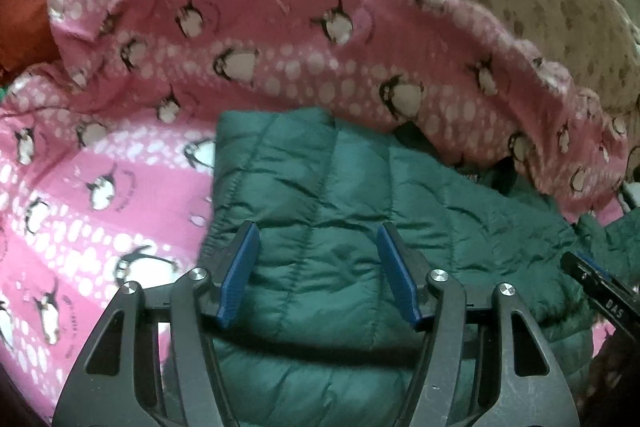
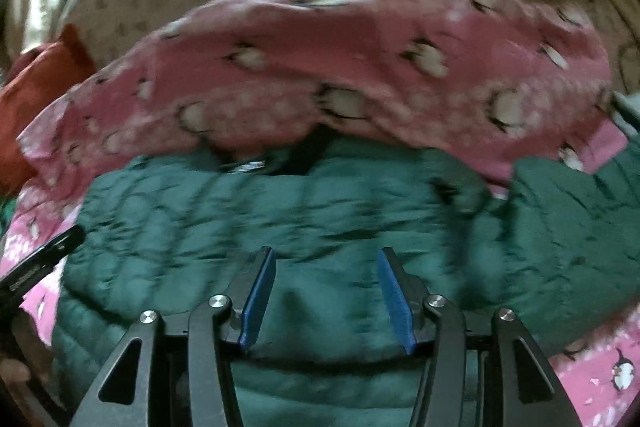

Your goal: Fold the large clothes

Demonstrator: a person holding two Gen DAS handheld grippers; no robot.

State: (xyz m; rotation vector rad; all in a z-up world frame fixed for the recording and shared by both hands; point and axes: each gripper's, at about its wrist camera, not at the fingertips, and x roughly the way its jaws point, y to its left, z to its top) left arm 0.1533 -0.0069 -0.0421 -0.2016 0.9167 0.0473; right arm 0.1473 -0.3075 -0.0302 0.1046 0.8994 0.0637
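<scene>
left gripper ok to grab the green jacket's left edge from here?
Probably yes. The left gripper is open right above the green jacket, whose left edge lies bare on the pink penguin blanket, nothing covering it.

The left gripper (image 1: pixel 316 267) has a matte black frame with two wide outer arms, each cut through by a long triangular slot. Inboard of these sit narrower black links, and a round silver pin (image 1: pixel 200 273) caps each joint, four in all. Each finger carries a ribbed blue pad (image 1: pixel 240 279) on its inner face. The right gripper (image 2: pixel 326 297) is built alike: black arms, silver pins, blue pads. White letters mark its black side.
</scene>
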